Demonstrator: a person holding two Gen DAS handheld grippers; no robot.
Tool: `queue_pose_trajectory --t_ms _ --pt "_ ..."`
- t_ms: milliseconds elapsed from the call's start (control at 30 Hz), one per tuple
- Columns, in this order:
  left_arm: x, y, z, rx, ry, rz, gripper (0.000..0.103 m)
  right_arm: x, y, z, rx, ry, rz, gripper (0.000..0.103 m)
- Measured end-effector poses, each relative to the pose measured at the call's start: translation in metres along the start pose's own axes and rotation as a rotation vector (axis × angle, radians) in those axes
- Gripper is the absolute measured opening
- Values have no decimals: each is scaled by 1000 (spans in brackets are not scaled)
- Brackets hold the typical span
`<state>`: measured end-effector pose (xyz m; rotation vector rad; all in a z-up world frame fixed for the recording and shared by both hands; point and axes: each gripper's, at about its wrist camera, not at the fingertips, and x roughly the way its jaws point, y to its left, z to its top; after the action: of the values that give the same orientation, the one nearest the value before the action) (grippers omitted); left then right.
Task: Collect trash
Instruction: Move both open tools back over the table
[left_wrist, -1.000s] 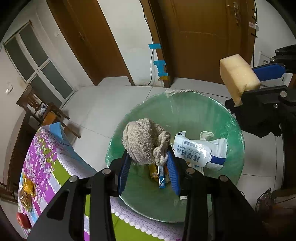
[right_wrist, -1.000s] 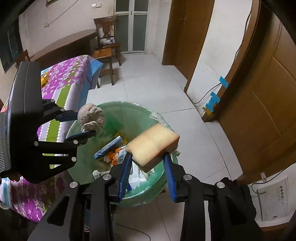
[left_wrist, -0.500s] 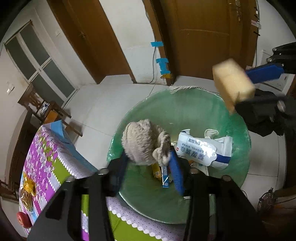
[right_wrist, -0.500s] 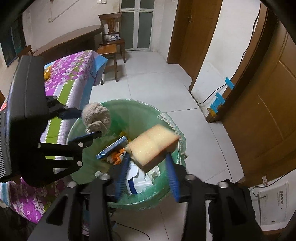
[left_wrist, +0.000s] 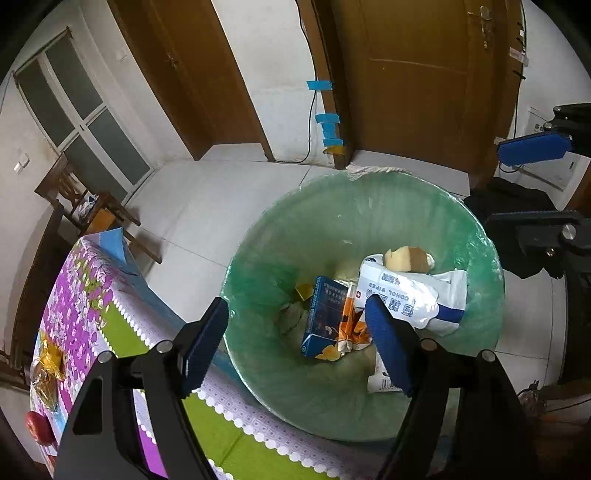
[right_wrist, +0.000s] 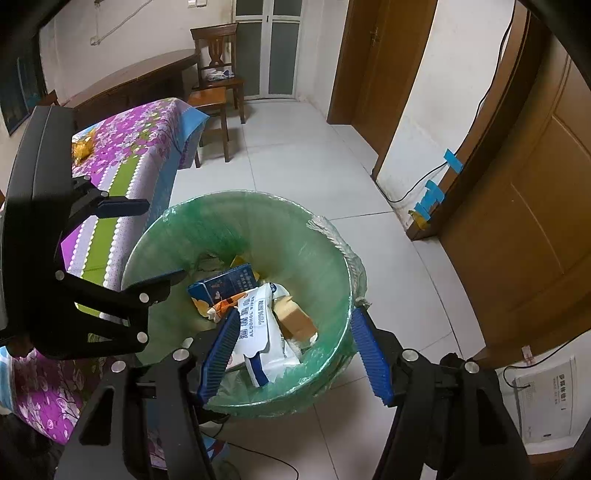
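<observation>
- Several bits of trash lie in the green-lined bin (right_wrist: 334, 258): a yellow sponge (right_wrist: 295, 319) toward the side nearest the door, a white pack of alcohol wipes (right_wrist: 264, 332) lying partly over it, and a dark blue carton (right_wrist: 223, 282) tilted on its end beside the pack.
- From the left wrist view the same heap shows: the sponge (left_wrist: 408, 258) peeks out past the far edge of the wipes pack (left_wrist: 413, 295), the blue carton (left_wrist: 325, 317) leans against an orange wrapper (left_wrist: 349, 326), and something pale and cloth-like sits low at the bottom under the carton, too hidden to name.
- Both tools hang over the bin with nothing in them. The right gripper (right_wrist: 295, 354) has its blue fingers spread wide, one over the inside of the bin, the other at its near rim.
- The left gripper (left_wrist: 295, 345) is likewise spread wide, one finger outside the rim on the table side, the other above the trash.
- A table with a purple, green and white flowered cloth (right_wrist: 122, 147) stands just beside the bin; a gold wrapper (left_wrist: 48, 369) and a red apple (left_wrist: 37, 426) rest on it, near its far edge from the bin.
- Beyond the table's corner stands a wooden chair (right_wrist: 218, 81), and a brown door (left_wrist: 421, 74) closes the wall behind the bin, with blue tape (left_wrist: 327, 123) holding a cable beside its frame.
</observation>
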<state>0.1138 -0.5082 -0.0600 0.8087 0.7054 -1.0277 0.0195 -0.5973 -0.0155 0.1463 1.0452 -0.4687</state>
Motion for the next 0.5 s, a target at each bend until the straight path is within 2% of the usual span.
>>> queue_pose_trajectory --t_ms 133,300,400,500 --pt "-1 3 -7 -7 -2 3 73 1 0 -2 7 -5 4 65" --pt "-8 21 -27 -74 -8 9 73 -1 3 -7 25 -47 8 65" --pt "-17 45 -49 -146 -21 56 73 -4 15 -9 26 -123 -9 65" --pt "-35 81 -78 -277 -38 101 76 -5 38 -7 0 -192 -3 65"
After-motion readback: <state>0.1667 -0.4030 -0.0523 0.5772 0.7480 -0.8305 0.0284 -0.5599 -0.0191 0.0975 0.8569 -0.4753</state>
